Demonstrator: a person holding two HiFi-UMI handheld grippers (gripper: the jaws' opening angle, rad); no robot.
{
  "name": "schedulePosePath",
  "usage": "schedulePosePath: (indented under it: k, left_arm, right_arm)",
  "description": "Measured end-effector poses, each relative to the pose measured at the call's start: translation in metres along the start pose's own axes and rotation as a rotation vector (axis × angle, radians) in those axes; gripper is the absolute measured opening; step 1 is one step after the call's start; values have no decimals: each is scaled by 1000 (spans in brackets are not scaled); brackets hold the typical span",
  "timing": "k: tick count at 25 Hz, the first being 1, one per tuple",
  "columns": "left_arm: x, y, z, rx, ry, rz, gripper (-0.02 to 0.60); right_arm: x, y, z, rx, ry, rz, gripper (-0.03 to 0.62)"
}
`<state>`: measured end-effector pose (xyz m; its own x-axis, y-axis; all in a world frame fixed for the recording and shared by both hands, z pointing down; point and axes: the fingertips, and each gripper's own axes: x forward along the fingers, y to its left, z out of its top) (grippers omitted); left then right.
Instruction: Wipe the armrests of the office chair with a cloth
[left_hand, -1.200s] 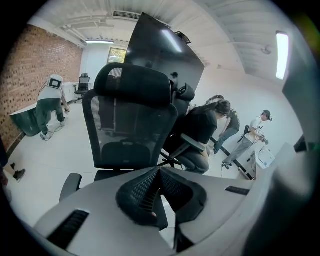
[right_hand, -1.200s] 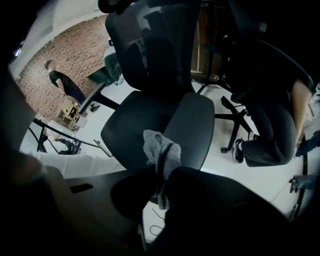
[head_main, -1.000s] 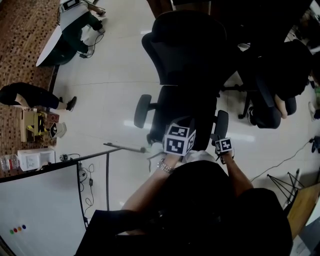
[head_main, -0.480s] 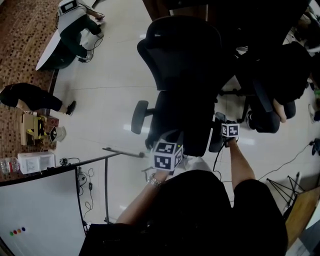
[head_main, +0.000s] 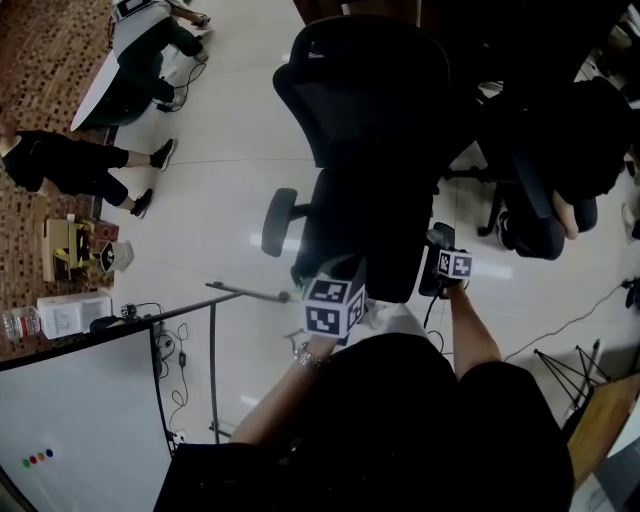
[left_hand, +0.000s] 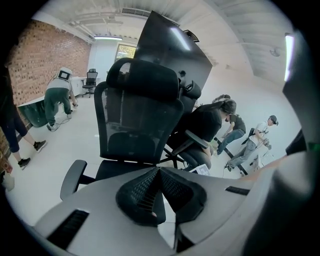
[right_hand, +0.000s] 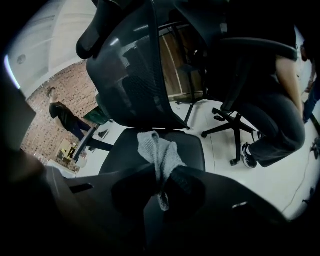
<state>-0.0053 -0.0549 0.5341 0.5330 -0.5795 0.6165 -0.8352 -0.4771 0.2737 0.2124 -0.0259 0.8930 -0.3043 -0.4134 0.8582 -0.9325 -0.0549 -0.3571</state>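
In the head view the cloth cannot be seen, and the right gripper covers part of the near armrest of the black office chair. The right gripper view shows its jaws clamped on a grey knitted cloth, bunched and standing up above the seat. The left gripper has its jaws closed together, with nothing between them, and faces the chair back.

**Surroundings.** Far left of the left gripper, a person in dark trousers is standing where the patterned carpet meets the white floor. A white box is lying nearer on that side, and a whiteboard is standing behind it. Right of the right gripper, a seated person is occupying a second chair. A tripod is standing farther back.
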Motion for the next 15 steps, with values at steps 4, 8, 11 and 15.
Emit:
schedulePosePath:
  k: [4,8,11,15]
  left_arm:
    - [7,-6,9,9,-5,-21,0]
    - [10,-8,11,11,-2,-30,0]
    - [9,-9,12,6,-5,-31,0]
    - [8,-2,14,-3,-14,-17,0]
  right_arm:
    - [-5,14,-23,-30,3,28,34]
    - [-15,33,-61,-10,10,86,34]
    - [-24,46,-94,-34,32,132,34]
    - [-31,59,-120,-115,131,189,34]
